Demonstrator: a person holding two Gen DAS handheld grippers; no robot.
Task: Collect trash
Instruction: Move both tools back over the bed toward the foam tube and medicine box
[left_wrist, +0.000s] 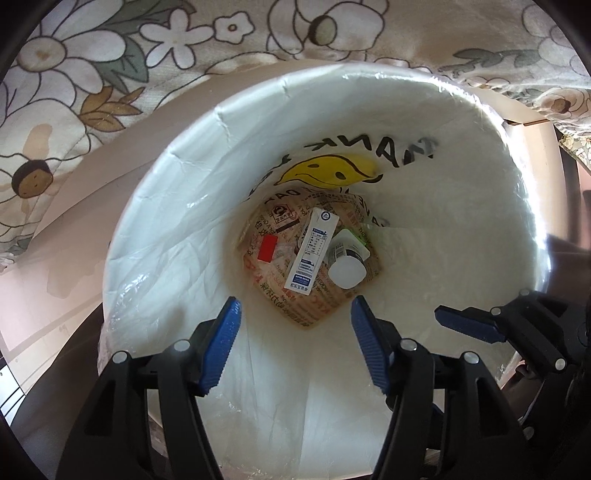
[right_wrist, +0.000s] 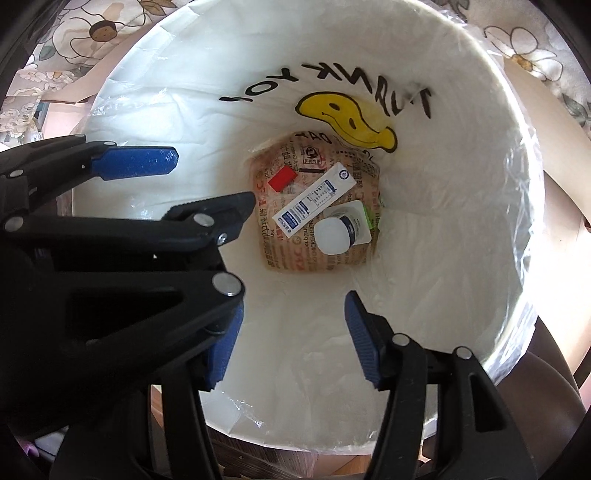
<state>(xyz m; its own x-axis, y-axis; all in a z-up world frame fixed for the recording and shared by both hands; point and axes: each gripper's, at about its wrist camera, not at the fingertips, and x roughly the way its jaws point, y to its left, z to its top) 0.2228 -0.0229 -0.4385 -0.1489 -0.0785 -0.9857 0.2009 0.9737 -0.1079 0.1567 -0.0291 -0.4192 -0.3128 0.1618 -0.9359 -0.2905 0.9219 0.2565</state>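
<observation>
both grippers, left gripper (left_wrist: 295, 343) and right gripper (right_wrist: 291, 339), hover over the lined bin (left_wrist: 155, 206), fingers partly apart, holding nothing. carton (left_wrist: 312, 254), bottle (left_wrist: 347, 271) and paper bag (left_wrist: 273, 258) lie at the bottom: light, crushable; likely best gripped across the carton's narrow sides.

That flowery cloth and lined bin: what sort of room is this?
Probably a home, perhaps a bedroom or dining corner: floral fabric drapes beside a bag-lined trash bin holding a printed paper bag, a carton and a bottle.
</observation>
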